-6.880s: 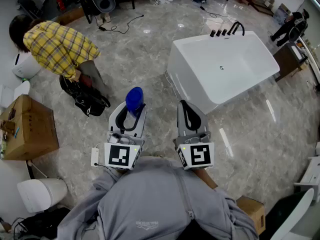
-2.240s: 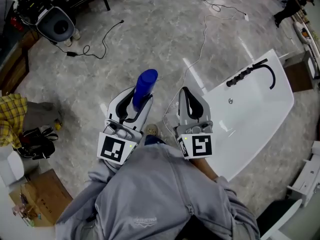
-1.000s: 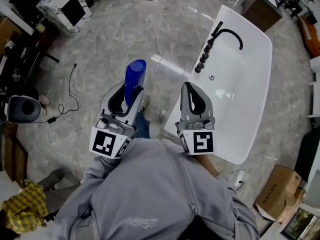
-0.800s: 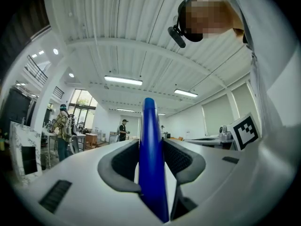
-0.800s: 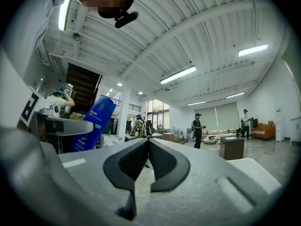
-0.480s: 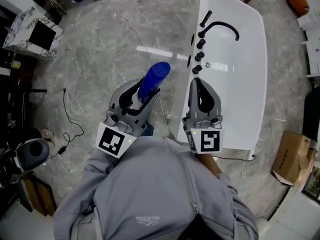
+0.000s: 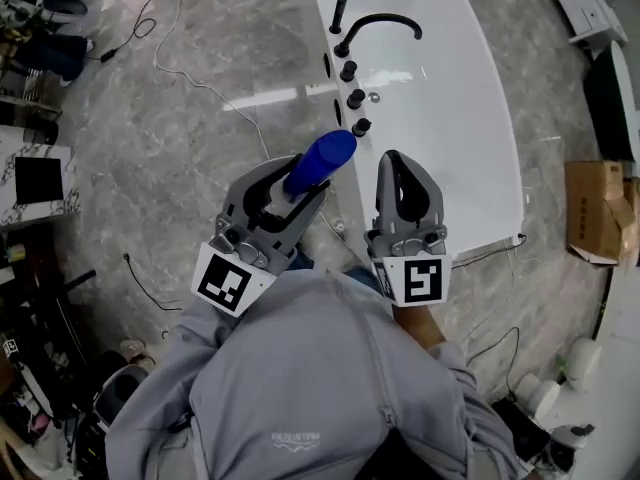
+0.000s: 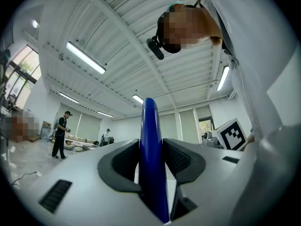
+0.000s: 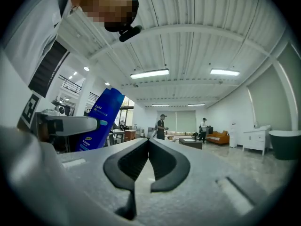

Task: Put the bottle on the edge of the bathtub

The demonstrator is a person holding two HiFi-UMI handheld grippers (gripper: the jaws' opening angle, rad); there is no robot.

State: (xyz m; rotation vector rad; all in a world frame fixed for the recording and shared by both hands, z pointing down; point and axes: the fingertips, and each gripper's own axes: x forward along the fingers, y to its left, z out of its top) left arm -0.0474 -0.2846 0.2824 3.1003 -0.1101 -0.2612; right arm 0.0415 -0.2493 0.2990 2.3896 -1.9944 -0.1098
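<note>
The left gripper (image 7: 288, 180) gripped the blue bottle (image 7: 320, 160) in the air just beside the bathtub (image 7: 470, 118), the right gripper (image 7: 401, 160) was closed on nothing, and next, I'd say, the bottle needed setting upright on the rim.

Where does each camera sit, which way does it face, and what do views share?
Head view: on the person's head, facing steeply down at bathtub and floor; shows grey top, left gripper, right gripper.
Left gripper view: on that gripper, tilted up toward the ceiling; jaws clamp the bottle.
Right gripper view: on that gripper, facing across the room; jaws closed, empty.
Shared: the bottle appears in all three.
</note>
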